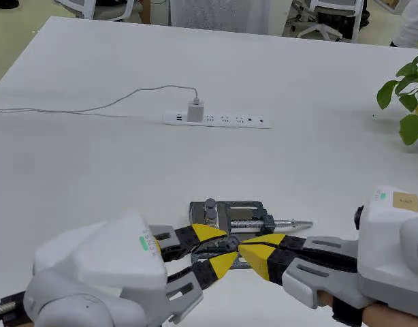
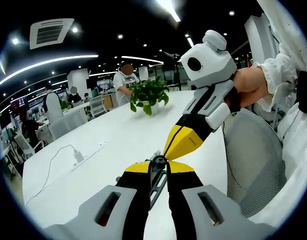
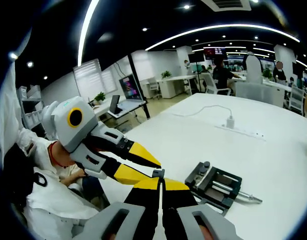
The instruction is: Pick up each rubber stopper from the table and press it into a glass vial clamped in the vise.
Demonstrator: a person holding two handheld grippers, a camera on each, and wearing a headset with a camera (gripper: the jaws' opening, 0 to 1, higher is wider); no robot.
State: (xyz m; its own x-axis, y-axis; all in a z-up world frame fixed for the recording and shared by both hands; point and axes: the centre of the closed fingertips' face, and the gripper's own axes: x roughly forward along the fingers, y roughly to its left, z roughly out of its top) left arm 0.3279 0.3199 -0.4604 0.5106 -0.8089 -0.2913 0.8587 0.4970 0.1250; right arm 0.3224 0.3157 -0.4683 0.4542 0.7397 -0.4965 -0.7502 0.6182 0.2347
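1. Left gripper [image 1: 228, 249] reaches in from the lower left of the head view. Its yellow-tipped jaws are parted by a narrow gap, with nothing visibly held between them.
2. Right gripper [image 1: 242, 247] meets it almost tip to tip from the opposite side, jaws pressed together. A small dark piece [image 3: 158, 173] sits right at its tips, too small to tell whether it is a stopper.
3. Just beyond both sets of tips, the vise [image 1: 246, 211] rests on the white table [image 1: 93, 157]. Its screw sticks out toward the right gripper's side.
4. Beyond the left gripper's tips, the vial [image 1: 210, 206] stands upright at the far left end of the vise and shows a grey top.
5. Well beyond the vise lies a power strip [image 1: 226, 120] with a white charger [image 1: 195, 110] plugged in. A plant [image 1: 410, 95] stands far out on the right gripper's side.
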